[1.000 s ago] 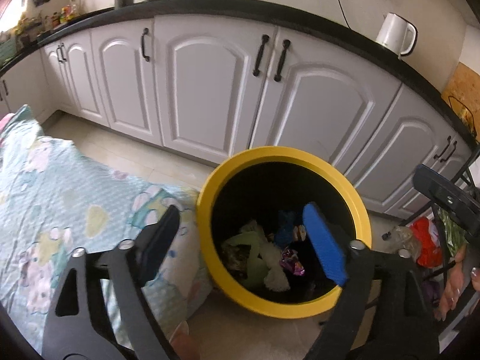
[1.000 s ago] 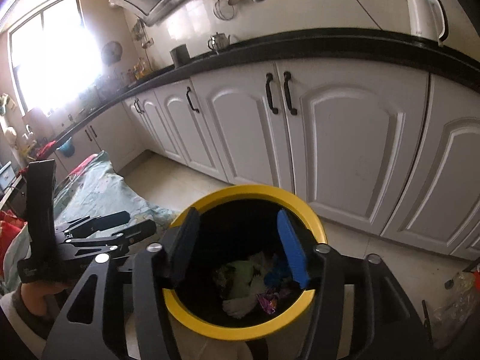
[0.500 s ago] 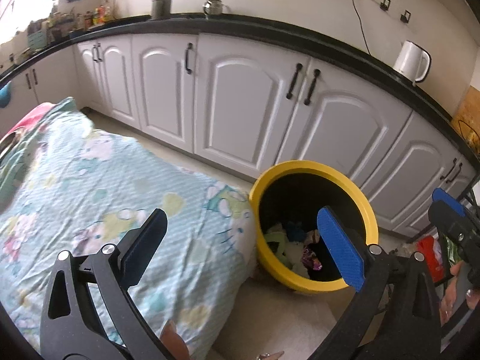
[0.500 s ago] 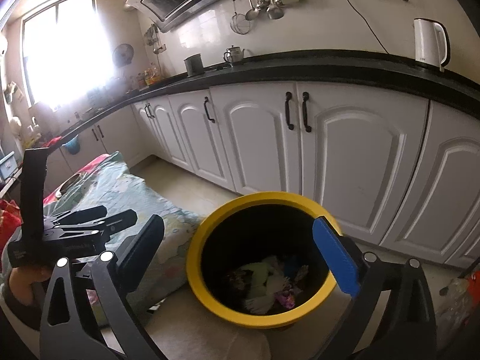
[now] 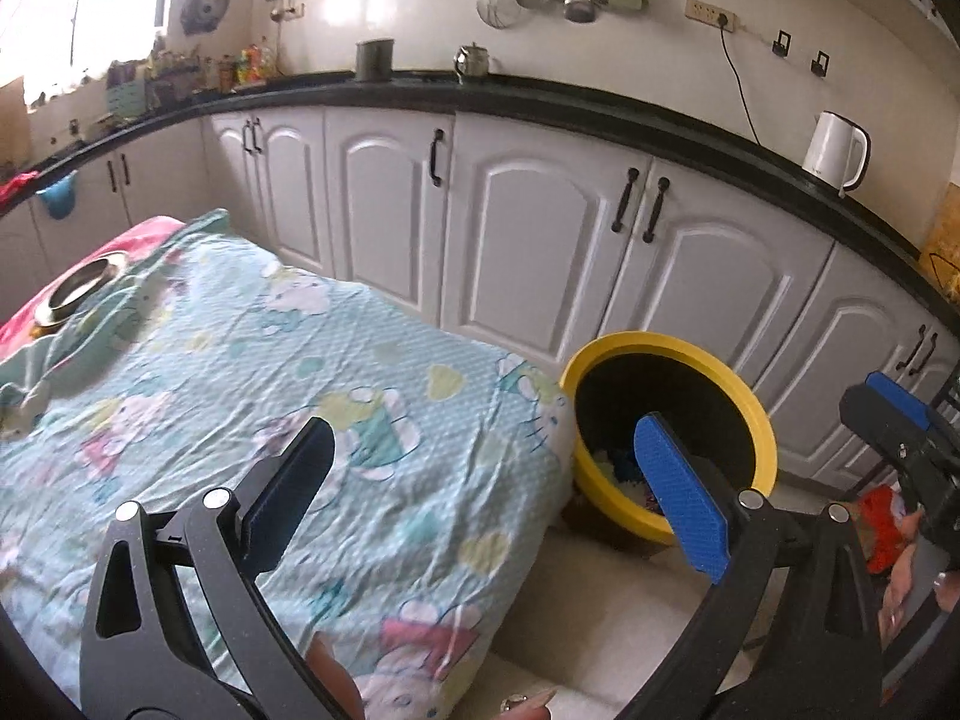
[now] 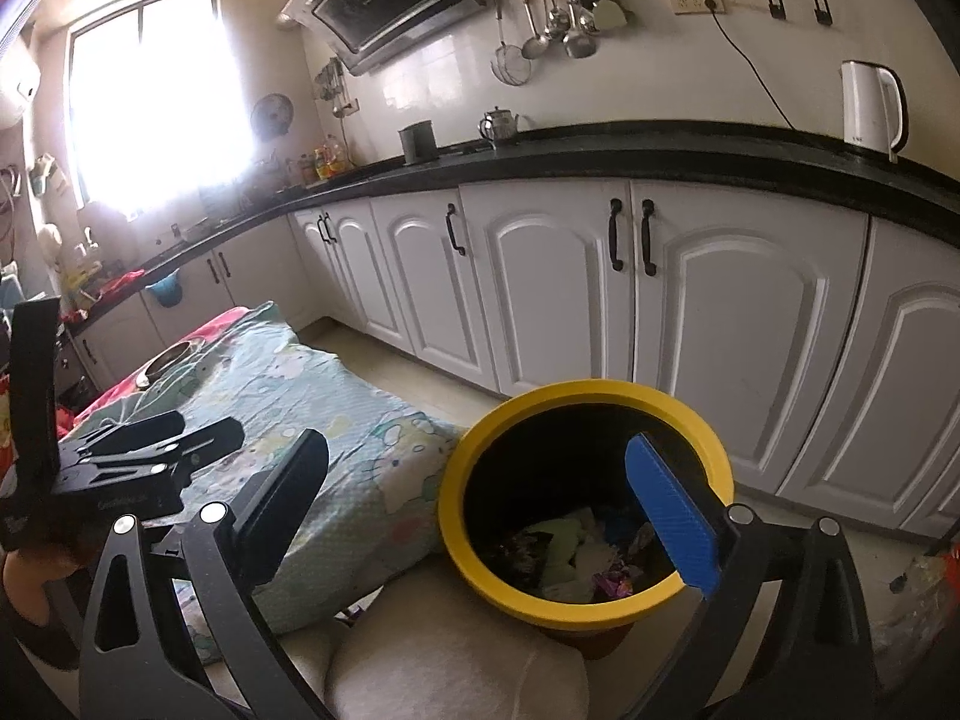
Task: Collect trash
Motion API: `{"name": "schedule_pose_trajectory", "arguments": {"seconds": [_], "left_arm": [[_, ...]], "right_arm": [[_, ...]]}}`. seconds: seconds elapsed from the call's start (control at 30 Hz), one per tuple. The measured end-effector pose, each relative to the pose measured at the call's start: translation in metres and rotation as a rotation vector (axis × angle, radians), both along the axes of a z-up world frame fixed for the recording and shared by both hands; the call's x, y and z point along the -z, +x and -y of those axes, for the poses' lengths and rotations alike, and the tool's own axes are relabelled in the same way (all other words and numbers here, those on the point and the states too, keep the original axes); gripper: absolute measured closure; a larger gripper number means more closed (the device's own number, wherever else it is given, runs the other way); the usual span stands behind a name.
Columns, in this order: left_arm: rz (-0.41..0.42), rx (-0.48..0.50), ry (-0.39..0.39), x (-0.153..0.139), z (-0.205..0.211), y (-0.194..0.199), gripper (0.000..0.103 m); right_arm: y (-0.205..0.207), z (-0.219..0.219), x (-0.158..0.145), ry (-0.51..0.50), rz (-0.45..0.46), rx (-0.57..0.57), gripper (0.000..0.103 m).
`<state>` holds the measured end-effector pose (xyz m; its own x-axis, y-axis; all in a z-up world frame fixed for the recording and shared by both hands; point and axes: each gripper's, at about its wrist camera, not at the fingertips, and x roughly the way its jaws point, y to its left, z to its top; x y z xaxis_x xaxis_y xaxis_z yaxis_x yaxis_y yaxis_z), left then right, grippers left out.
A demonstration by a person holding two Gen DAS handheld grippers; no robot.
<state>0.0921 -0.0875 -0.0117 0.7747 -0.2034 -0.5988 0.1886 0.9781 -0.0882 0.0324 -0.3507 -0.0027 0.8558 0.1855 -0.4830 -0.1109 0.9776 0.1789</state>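
Left wrist view: left claw [image 5: 486,489], fingers spread wide apart, nothing between them, poised above a surface draped in a pale turquoise cartoon-print cloth [image 5: 252,372]. One metal bowl [image 5: 81,288] sits at the cloth's far left end, on a pink patch. One yellow-rimmed bin [image 5: 744,402], black inside, stands on the floor touching the cloth's right corner, in front of white cabinet doors [image 5: 534,252]; bits of trash show at its bottom behind the blue finger pad [image 5: 678,495]. Black tabletop [image 5: 600,105] above the cabinets carries one white kettle [image 5: 834,150], one small metal teapot and one dark cup. Right wrist view: right claw [image 6: 480,501], likewise wide apart and empty, aimed over the bin [image 6: 576,600]. Trash [image 6: 570,552] lies inside the bin: pale green and white crumpled pieces, one purple wrapper, something blue. Left claw [image 6: 174,435] is seen at the left edge over the cloth [image 6: 336,420]. Ladles and strainers [image 6: 558,18] hang on the wall; range hood [image 6: 384,0] is mounted beside them; bright window [image 6: 150,102] stands at far left.
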Motion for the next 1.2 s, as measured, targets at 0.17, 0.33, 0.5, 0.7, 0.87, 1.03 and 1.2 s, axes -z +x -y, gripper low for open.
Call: {"name": "schedule_pose_trajectory", "arguments": {"seconds": [0.17, 0.33, 0.5, 0.7, 0.87, 1.03, 1.2], "left_arm": [[0.053, -0.03, 0.01, -0.002, -0.012, -0.022, 0.011], [0.112, -0.052, 0.027, -0.002, -0.016, -0.04, 0.011], [0.162, -0.069, 0.029, 0.002, -0.015, -0.053, 0.011], [0.216, -0.093, 0.015, 0.009, -0.019, -0.068, 0.011], [0.243, -0.103, 0.016, 0.011, -0.02, -0.072, 0.011], [0.246, -0.116, -0.003, 0.012, -0.022, -0.074, 0.011], [0.248, -0.123, -0.01, 0.011, -0.024, -0.074, 0.011]], "right_arm": [[-0.011, -0.013, 0.004, -0.028, 0.025, 0.017, 0.006], [-0.021, -0.027, 0.014, -0.058, 0.033, 0.012, 0.006], [-0.034, -0.041, 0.02, -0.099, 0.115, 0.005, 0.006], [-0.045, -0.045, 0.022, -0.115, 0.21, 0.031, 0.006], [-0.051, -0.039, 0.021, -0.1, 0.274, 0.082, 0.006], [-0.053, -0.04, 0.026, -0.112, 0.296, 0.093, 0.006], [-0.054, -0.048, 0.033, -0.132, 0.288, 0.061, 0.006]]}}
